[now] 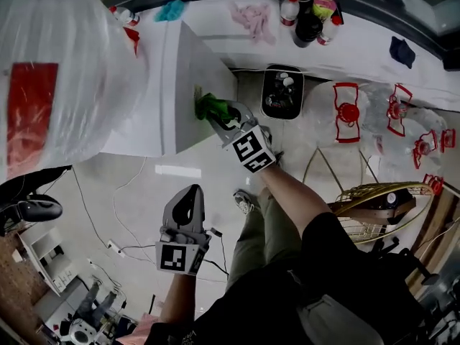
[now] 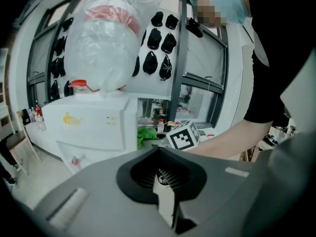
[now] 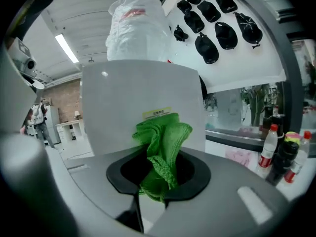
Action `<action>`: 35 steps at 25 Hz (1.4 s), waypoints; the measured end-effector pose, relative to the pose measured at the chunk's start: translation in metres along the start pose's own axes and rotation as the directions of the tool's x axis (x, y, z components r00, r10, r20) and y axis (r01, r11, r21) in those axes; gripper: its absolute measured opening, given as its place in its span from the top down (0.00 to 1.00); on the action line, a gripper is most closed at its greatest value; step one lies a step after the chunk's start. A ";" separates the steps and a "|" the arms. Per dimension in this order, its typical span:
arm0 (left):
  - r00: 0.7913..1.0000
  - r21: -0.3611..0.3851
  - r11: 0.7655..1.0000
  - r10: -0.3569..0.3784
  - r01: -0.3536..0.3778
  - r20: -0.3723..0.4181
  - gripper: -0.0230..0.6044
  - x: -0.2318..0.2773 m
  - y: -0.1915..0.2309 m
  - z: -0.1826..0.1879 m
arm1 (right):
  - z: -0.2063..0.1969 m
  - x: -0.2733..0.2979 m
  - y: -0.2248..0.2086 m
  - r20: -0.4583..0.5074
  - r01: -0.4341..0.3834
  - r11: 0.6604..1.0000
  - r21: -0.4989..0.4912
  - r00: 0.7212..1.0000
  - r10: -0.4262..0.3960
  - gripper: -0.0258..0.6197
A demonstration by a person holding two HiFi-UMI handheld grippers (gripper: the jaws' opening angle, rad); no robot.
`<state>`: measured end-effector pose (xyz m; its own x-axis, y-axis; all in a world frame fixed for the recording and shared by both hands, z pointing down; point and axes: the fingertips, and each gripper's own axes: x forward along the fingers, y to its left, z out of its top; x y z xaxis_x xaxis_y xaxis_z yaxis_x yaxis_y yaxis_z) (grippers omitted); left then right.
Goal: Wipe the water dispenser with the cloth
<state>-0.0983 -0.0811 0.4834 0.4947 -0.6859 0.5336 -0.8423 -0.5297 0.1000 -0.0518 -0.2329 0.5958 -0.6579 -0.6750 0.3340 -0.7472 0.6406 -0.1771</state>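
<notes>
The white water dispenser [image 1: 188, 85] stands at the upper left with a large plastic-wrapped bottle [image 1: 65, 70] on top. My right gripper [image 1: 221, 118] is shut on a bunched green cloth [image 1: 210, 107] pressed against the dispenser's side panel, just below a small yellow label [image 3: 157, 113]. In the right gripper view the cloth [image 3: 162, 149] bulges out between the jaws against the white panel [image 3: 128, 98]. My left gripper [image 1: 188, 201] hangs lower, apart from the dispenser, jaws shut with nothing between them. The left gripper view shows the dispenser [image 2: 94, 125] and the cloth [image 2: 146, 135] from afar.
A black bin [image 1: 282, 92] with bottles stands right of the dispenser. Empty water jugs with red handles [image 1: 348, 111] lie further right. A counter behind holds bottles [image 1: 309, 13], a pink rag [image 1: 251, 19] and a teal cloth [image 1: 171, 9]. Cables [image 1: 122, 246] run over the floor.
</notes>
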 end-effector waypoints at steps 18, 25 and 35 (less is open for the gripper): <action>1.000 -0.052 0.998 0.019 -0.018 0.011 0.96 0.029 -0.002 -0.004 | 0.040 0.072 -0.147 -0.050 0.238 0.968 -0.085 0.969 -0.243 0.82; 0.999 -0.025 0.999 -0.029 0.030 0.031 0.96 0.027 -0.012 -0.008 | -0.002 0.007 -0.095 -0.016 0.217 0.976 -0.027 0.976 -0.217 0.82; 0.998 0.013 0.998 -0.056 0.056 0.009 0.96 0.017 -0.022 -0.026 | -0.073 -0.039 0.041 -0.029 0.065 0.995 0.080 0.998 -0.063 0.82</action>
<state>-0.0775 -0.0678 0.5122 0.5431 -0.6593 0.5199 -0.8103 -0.5739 0.1186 -0.0500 -0.1531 0.6433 -0.6064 -0.7032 0.3711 -0.7937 0.5638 -0.2285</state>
